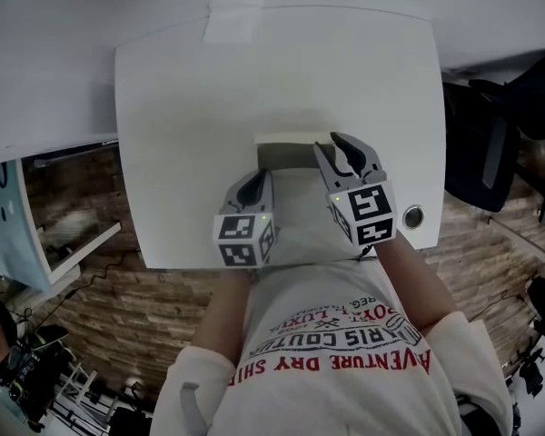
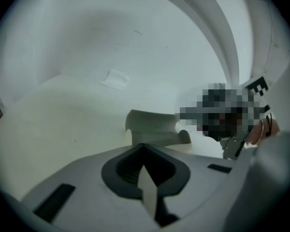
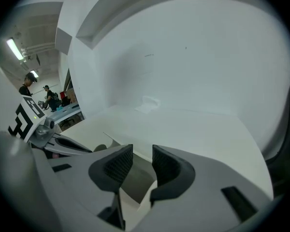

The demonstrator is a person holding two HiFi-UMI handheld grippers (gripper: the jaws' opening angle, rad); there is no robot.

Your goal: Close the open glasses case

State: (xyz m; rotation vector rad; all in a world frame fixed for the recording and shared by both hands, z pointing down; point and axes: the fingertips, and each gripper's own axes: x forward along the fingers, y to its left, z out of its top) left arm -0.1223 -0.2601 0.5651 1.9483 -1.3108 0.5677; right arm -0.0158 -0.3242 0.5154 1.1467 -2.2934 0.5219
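Near the front edge of the surface (image 1: pixel 182 107), between the two grippers, we find the case (image 1: pixel 300 205) open. One pale flap stands up at its far side and a grey panel lies flat toward us.

Left gripper (image 1: pixel 254 182): fingers closed, tips touching, nothing held that we can make out. A pale sliver shows in the seam behind the tips, and we take it for what lies below showing through. It sits at the case's left side.

Right gripper (image 1: pixel 343 151): fingers a narrow gap apart and clamped on nothing. It is at the case's right side, up by the standing flap.

Risks, as we judge them:
- The case looks light and the surface smooth. A push on the flap from one side only could slide or turn it instead of folding it.
- It sits close to the front edge, so a shove toward us could send it off.
- If the right fingers close where they are, they may nip the wrong panel and hold the case open.
- The left gripper, shut as it is, can only press. If it slips off, nothing steadies the case.

Views compared:
- The left gripper (image 2: pixel 144 151) view gives the standing flap of the case (image 2: pixel 152 129) face on, with a notch at each upper corner. No other view shows that.
- The right gripper (image 3: pixel 137 161) view shows the grey panel of the case (image 3: pixel 135 175) in the gap between its fingers, which the head view hides.
- Only the head view shows how near the case is to the edge and where both grippers sit beside it.
- A pale patch (image 1: pixel 234 21) at the far end of the surface shows in all three.
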